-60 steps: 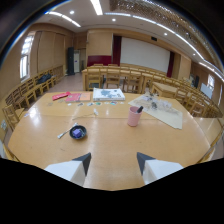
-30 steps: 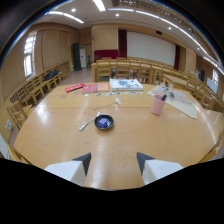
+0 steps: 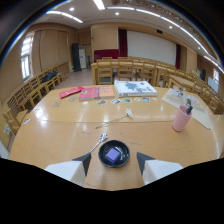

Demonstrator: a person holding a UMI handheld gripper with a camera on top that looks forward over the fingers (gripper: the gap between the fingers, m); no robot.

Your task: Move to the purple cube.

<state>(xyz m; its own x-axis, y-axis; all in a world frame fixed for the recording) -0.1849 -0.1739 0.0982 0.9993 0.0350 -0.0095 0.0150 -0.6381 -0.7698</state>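
1. No brand, label or writing can be read on anything here; the printed sheets and cards are too small to make out.
2. At the far left of the wooden table (image 3: 60,135), beyond the fingers, lie a red folder (image 3: 70,92) and, just beside it, a pink book (image 3: 90,93) and an orange book (image 3: 106,91).
3. The gripper (image 3: 112,167) points forward over the near edge of the table, level and centred, with its 2 fingers wide apart and holding nothing; the left finger (image 3: 70,170) sits low beside the dish.
4. A metal spoon (image 3: 98,141) lies on the table just ahead of the left finger, its handle end reaching the rim of the dish.
5. The purple cube (image 3: 113,154) rests inside a dark round dish (image 3: 114,162), which stands on the table between the 2 fingertips, with a gap at either side.
6. A second thin utensil (image 3: 117,119) lies farther out, past the dish, near a row of small cards (image 3: 122,100).
7. A white box with a dark printed top (image 3: 134,88) stands beyond the cards, toward the far edge of the table.
8. The right finger (image 3: 155,170) mirrors the left, clear of the dish.
9. A pink cup (image 3: 181,119) holding dark-handled tools stands well to the right, beside a large paper sheet (image 3: 187,102).
10. Wooden chairs (image 3: 30,95) and further tables fill the room behind.
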